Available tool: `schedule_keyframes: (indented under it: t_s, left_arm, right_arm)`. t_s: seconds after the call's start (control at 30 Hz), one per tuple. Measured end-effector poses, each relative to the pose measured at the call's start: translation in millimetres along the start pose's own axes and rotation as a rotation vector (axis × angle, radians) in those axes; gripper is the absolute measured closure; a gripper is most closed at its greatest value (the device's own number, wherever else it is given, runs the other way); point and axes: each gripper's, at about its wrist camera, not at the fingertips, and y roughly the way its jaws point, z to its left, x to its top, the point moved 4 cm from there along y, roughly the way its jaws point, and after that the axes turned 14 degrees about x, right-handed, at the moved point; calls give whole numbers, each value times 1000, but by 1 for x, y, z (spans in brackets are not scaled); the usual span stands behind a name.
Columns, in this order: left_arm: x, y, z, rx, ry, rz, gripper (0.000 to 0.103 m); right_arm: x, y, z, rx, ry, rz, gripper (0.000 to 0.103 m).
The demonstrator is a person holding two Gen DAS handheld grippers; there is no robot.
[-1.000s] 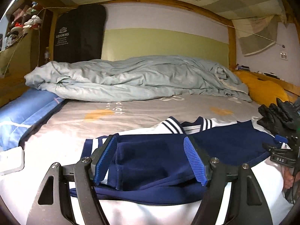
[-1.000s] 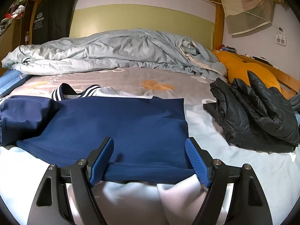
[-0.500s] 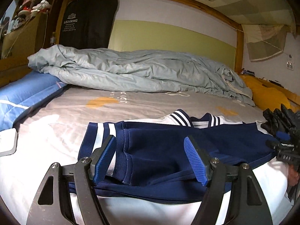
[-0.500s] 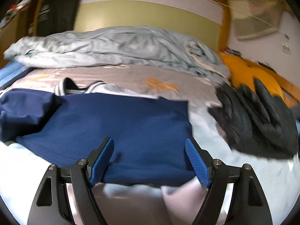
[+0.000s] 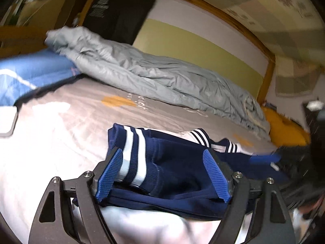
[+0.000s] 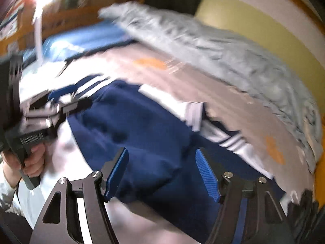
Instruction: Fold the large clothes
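since a second ago both views have tilted and blurred, the right one far more. the left gripper (image 5: 162,172) has just been opening its jaws, and the striped cuff of the navy sweatshirt (image 5: 178,168) now fills the gap between them where plain navy cloth did. the right gripper (image 6: 162,172) has just been closing its jaws; before it faced the sweatshirt's flat hem, now it looks across the garment toward the left side of the bed (image 5: 61,122).

left jaws stand wide, the folded sleeve bunched between the blue pads, its white-striped cuff against the left pad; the pads do not visibly press it. right jaws stand fairly wide over a hump of navy cloth lying between them, not pinched.

the sweatshirt lies near the bed's front edge, collar toward the grey duvet (image 5: 162,77) along the headboard.

only the right view shows the person's hand (image 6: 33,160) on the left tool's handle at the bed's left front. only the left view shows the yellow pillow (image 5: 284,130) at the right edge and the white device (image 5: 8,120) at the left edge.
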Motion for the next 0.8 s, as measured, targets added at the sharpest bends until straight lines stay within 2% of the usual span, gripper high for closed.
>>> schedule_keyframes:
  t_s: [0.13, 0.27, 0.33, 0.43, 0.63, 0.7, 0.8]
  left_arm:
    - [0, 2, 5, 0, -28, 11, 23]
    - [-1, 4, 7, 11, -42, 20, 23]
    - [0, 5, 11, 12, -60, 23, 23]
    - [0, 5, 14, 14, -75, 26, 23]
    - [-1, 5, 11, 15, -59, 21, 23]
    - [-1, 6, 11, 13, -57, 27, 23]
    - [-1, 6, 11, 6, -53, 28, 23]
  right_arm:
    - [4, 38, 11, -19, -32, 73, 45]
    - [3, 53, 30, 59, -84, 101, 47]
    - [3, 53, 34, 66, -103, 94, 47]
    - [-2, 55, 29, 114, -57, 116, 50]
    - [0, 28, 34, 199, -46, 31, 51]
    - [2, 31, 38, 195, -58, 39, 53]
    - [-1, 57, 43, 115, -92, 137, 63]
